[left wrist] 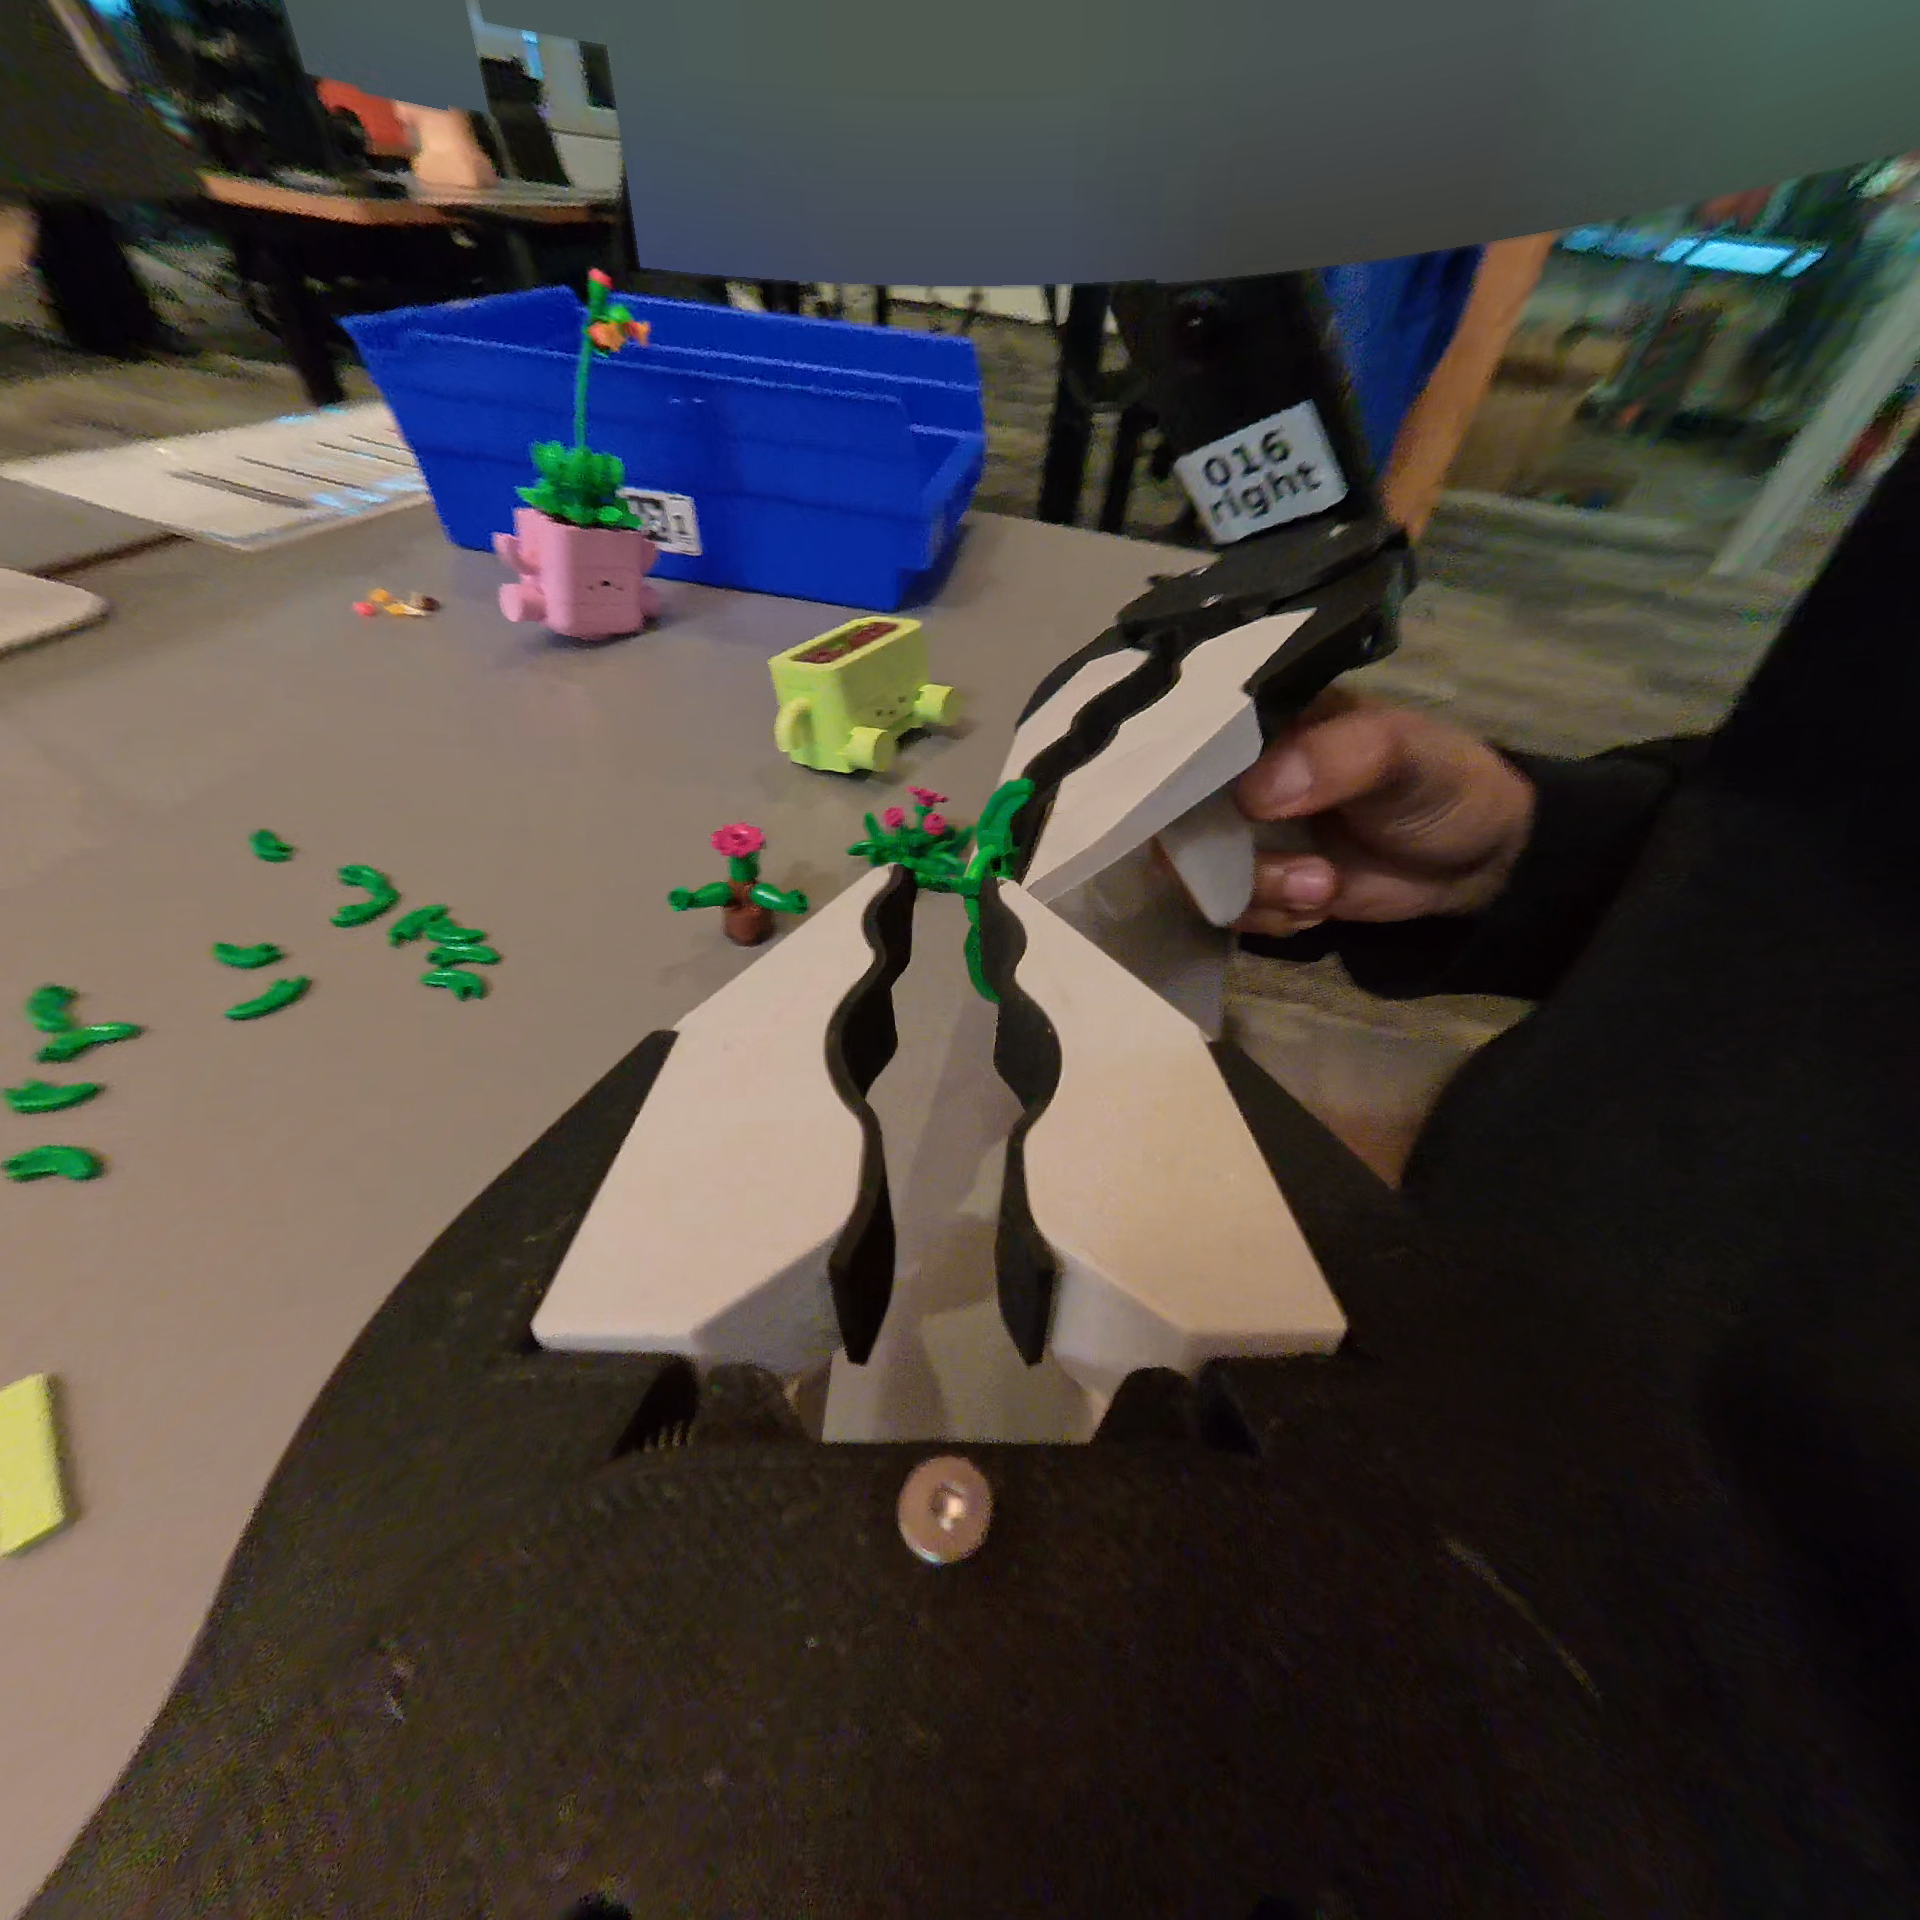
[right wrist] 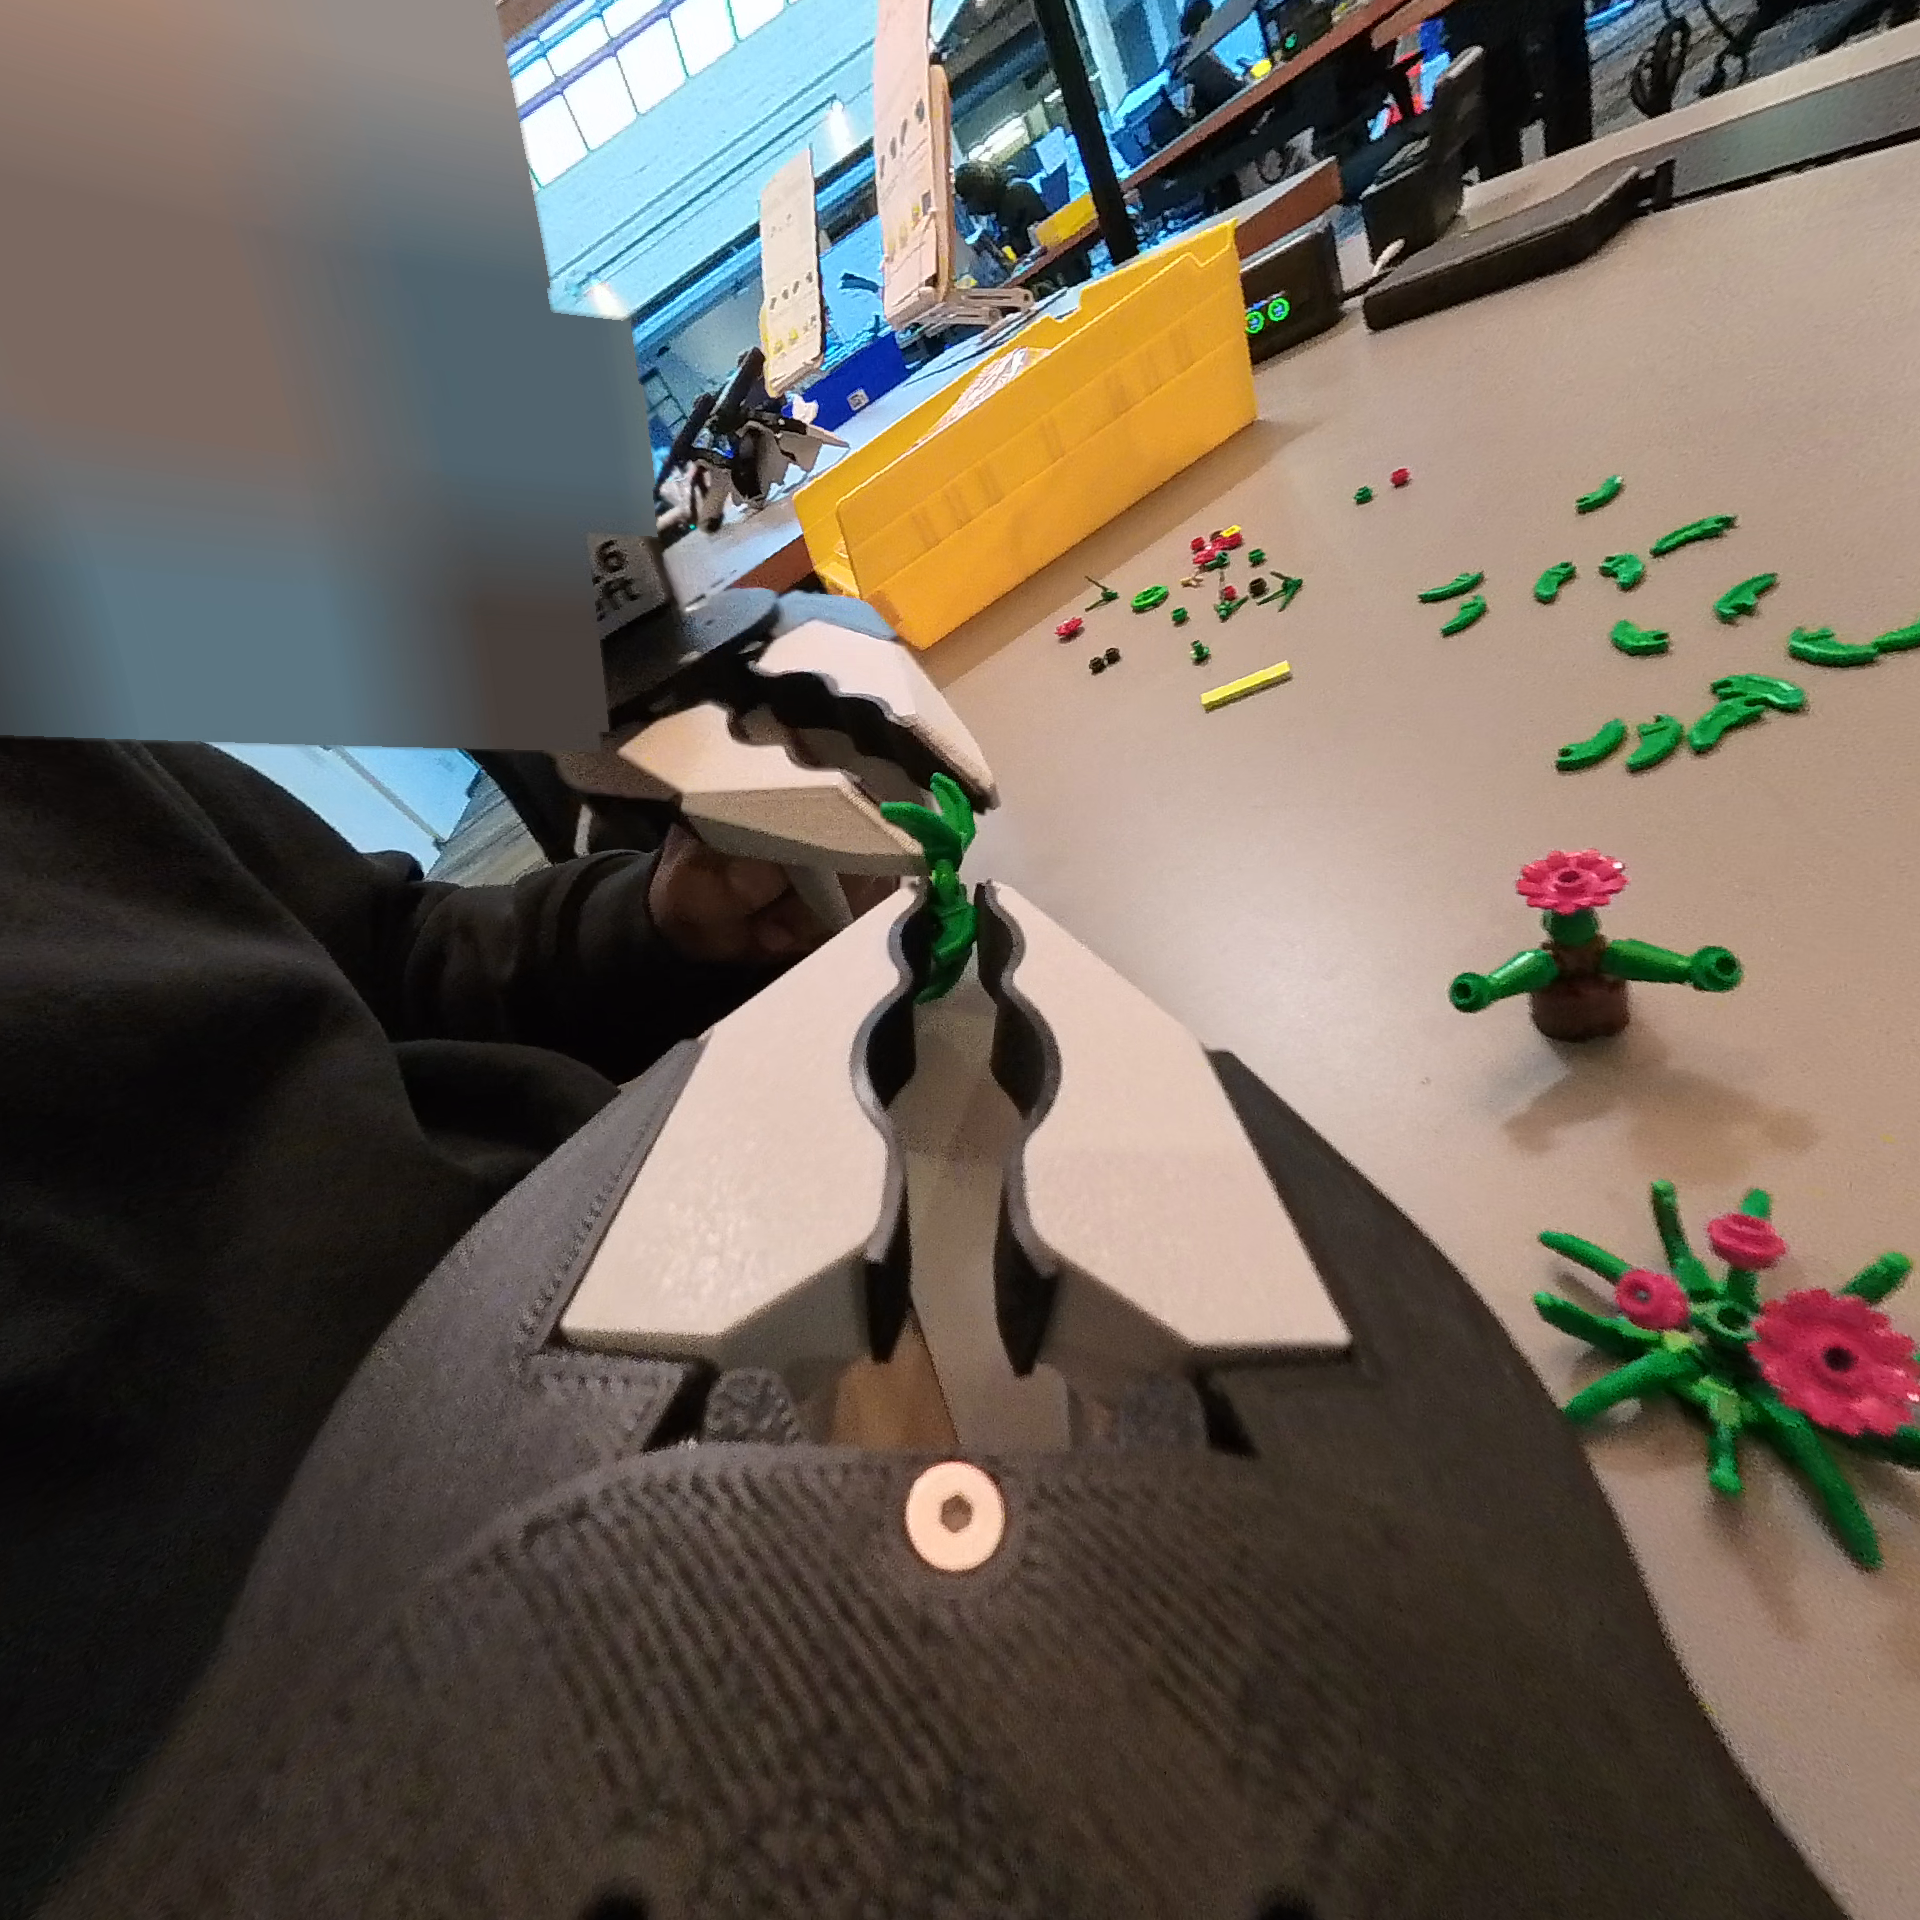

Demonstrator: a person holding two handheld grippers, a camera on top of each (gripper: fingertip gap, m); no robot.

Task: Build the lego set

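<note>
My left gripper [left wrist: 951, 888] is shut on a green leaf piece [left wrist: 977, 956] at its tips. My right gripper [left wrist: 1023, 831] comes in from the upper right, shut on another green leaf piece [left wrist: 1006, 805]. The two pieces touch tip to tip above the table's near edge. In the right wrist view my right gripper [right wrist: 951, 899] pinches its leaf [right wrist: 951, 940], and my left gripper [right wrist: 956, 821] holds its leaf [right wrist: 935, 821] just beyond. A pink-flower cluster with green stems [right wrist: 1745, 1340] lies on the table; it also shows in the left wrist view [left wrist: 914, 831].
A small flower in a brown pot [left wrist: 740, 883] stands nearby. A pink pot with a tall flower [left wrist: 582, 571], a lime pot [left wrist: 857, 696] and a blue bin [left wrist: 727, 436] stand behind. Loose green leaves [left wrist: 416, 925], small parts [right wrist: 1205, 592] and a yellow bin [right wrist: 1039, 468] lie farther off. Only a small space, under 4 cm, lies between the two pairs of fingers.
</note>
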